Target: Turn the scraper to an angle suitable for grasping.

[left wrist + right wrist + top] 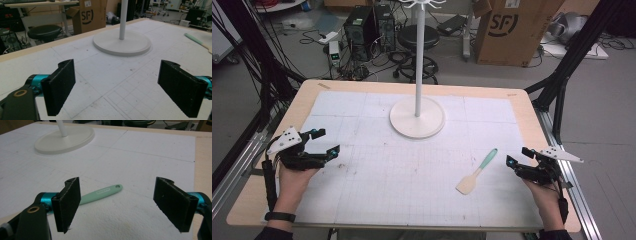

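The right gripper (518, 156) and the left gripper (327, 141) hover above the white mat (377, 170), jaws spread wide, holding nothing. The mint-handled spatula (476, 172) lies flat just beside the right gripper, well short of the white stand base (417, 120) beyond.

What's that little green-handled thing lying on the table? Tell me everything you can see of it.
It is a small spatula with a mint-green handle and a pale cream, flat, roughly square blade. The handle looks like smooth plastic or silicone, carries a white label strip and ends in a small hanging hole. It lies flat on the white gridded mat, slanted, blade toward the person and handle tip pointing away toward the right. Nothing grips it; the right gripper sits just beside it, jaws open, not touching.
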`<state>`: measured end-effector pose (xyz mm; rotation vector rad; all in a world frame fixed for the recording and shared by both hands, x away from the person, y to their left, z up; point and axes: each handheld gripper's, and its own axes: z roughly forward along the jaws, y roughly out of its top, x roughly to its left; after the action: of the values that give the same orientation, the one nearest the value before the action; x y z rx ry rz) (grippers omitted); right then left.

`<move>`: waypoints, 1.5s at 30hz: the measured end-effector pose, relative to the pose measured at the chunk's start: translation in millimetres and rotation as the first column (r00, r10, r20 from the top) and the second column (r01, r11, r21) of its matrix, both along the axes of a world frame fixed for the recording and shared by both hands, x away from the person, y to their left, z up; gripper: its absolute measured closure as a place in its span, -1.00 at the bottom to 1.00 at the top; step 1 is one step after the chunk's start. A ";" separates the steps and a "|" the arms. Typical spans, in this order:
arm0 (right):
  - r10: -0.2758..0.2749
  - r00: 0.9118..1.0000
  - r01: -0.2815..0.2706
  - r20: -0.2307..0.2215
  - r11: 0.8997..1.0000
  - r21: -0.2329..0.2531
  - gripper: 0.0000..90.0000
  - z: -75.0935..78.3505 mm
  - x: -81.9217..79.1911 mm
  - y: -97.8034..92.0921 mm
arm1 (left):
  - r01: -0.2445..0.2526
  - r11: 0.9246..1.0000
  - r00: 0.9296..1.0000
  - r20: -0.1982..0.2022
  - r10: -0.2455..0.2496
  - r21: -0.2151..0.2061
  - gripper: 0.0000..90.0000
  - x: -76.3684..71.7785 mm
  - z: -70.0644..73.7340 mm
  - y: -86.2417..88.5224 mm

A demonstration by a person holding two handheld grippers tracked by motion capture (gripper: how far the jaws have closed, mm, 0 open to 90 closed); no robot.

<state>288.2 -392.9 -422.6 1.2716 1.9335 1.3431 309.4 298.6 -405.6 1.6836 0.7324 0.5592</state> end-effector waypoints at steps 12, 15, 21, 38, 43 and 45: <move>-0.011 1.000 0.011 -0.006 1.000 0.018 -0.49 0.9 -4.0 -6.8 | 0.022 1.000 1.000 -0.005 -0.022 -0.008 -0.67 -2.1 0.6 1.4; -0.005 1.000 0.005 -0.008 1.000 0.020 -0.46 0.4 -3.9 -7.7 | 0.015 1.000 1.000 -0.007 -0.015 -0.019 -0.67 -2.5 0.3 4.9; 0.039 0.999 -0.038 -0.033 0.999 0.031 -0.02 -1.2 -4.7 -7.7 | 0.003 1.000 1.000 -0.023 -0.004 -0.025 -0.67 -2.1 -2.6 9.5; 0.094 0.987 -0.098 -0.130 0.995 -0.018 1.00 -12.1 2.5 -1.8 | 0.001 1.000 0.999 -0.038 -0.001 -0.018 -0.66 -2.8 -4.8 11.8; 0.095 0.982 -0.109 -0.163 0.991 -0.076 1.00 -15.0 11.3 9.3 | 0.000 1.000 0.999 -0.039 -0.001 -0.015 -0.66 -3.3 -4.8 12.7; 0.094 0.981 -0.110 -0.172 0.990 -0.084 1.00 -15.1 13.4 10.7 | -0.002 1.000 0.999 -0.040 0.002 -0.020 -0.66 -3.7 -4.8 13.3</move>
<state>301.7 -382.2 -437.7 1.2921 2.1765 1.2121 305.8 311.9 -410.4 1.6800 0.7658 0.5197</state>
